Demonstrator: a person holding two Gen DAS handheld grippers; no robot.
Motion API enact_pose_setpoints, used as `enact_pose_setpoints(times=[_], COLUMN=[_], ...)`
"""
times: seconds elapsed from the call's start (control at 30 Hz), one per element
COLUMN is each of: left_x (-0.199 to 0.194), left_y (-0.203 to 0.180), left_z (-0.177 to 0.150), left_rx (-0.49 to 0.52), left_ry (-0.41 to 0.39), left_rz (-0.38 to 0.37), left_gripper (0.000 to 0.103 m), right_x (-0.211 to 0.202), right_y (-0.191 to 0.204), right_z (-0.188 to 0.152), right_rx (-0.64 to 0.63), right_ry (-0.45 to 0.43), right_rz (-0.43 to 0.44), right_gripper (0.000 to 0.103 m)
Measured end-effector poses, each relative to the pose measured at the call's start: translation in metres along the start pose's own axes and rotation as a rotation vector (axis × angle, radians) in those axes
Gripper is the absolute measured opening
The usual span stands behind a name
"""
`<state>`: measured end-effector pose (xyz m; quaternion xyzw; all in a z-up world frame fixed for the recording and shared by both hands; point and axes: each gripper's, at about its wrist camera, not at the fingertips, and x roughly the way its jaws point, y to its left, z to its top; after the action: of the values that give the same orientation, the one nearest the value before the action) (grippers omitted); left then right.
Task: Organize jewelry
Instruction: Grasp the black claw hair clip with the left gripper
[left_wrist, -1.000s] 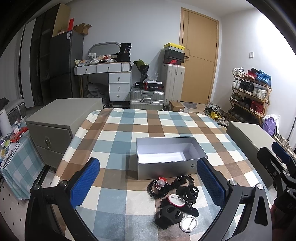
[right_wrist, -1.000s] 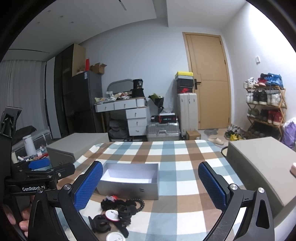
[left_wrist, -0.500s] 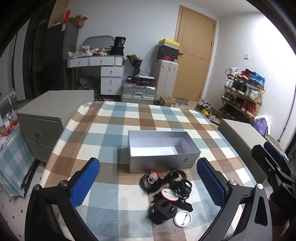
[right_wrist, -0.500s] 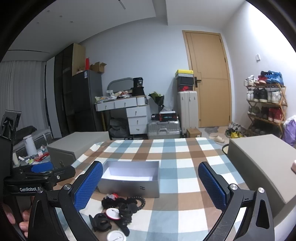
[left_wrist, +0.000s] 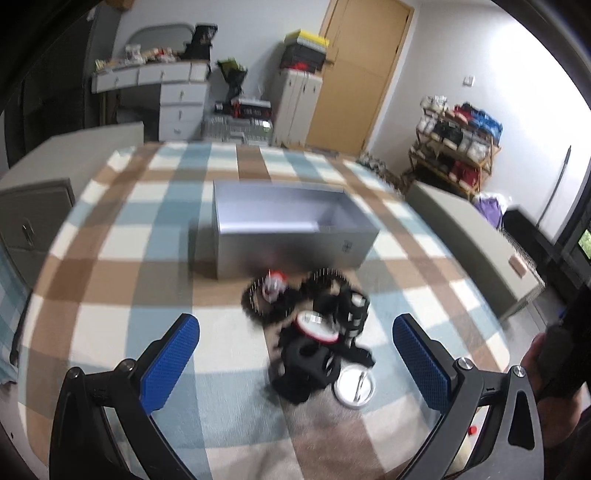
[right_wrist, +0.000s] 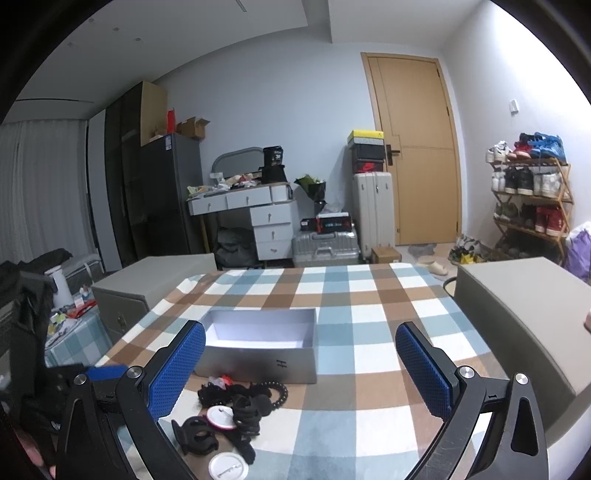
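on the bench (left_wrist: 122, 266) both the left tongs (left_wrist: 295, 354) and right tongs (right_wrist: 300, 363) gape wide, empty; the tangled jewelry pile (left_wrist: 314, 332) may snag and lift together, missing the grey box (left_wrist: 291, 229)

A: Box?
B: Silver-grey box (left_wrist: 295, 240), open top, pale inside, nothing in it, upright mid-worktop.
A: Jewelry?
B: Heap of mostly black pieces (left_wrist: 314, 332) just near of the box: beaded bracelets (right_wrist: 273, 393), a red-rimmed round piece (left_wrist: 317, 326), and a white disc (left_wrist: 354, 384) nearest.
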<state>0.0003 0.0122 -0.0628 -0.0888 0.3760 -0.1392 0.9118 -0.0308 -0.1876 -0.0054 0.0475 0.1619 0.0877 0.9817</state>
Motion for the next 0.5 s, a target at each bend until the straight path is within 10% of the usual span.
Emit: enact_pose_setpoints(times=[0.33, 0.5], left_x=[0.013, 0.021], left_y=[0.003, 0.006], left_z=[-0.015, -0.018], left_rx=[0.017, 0.021], left_ry=[0.116, 0.165], left_rz=[-0.071, -0.114], left_gripper=[0.083, 0.058], right_x=[0.008, 0.008], right_y=[-0.007, -0.01], right_z=[-0.01, -0.013], right_rx=[0.02, 0.028], right_ry=[0.047, 0.055], right_rz=[0.016, 0.017], right_gripper=[0.103, 0.103])
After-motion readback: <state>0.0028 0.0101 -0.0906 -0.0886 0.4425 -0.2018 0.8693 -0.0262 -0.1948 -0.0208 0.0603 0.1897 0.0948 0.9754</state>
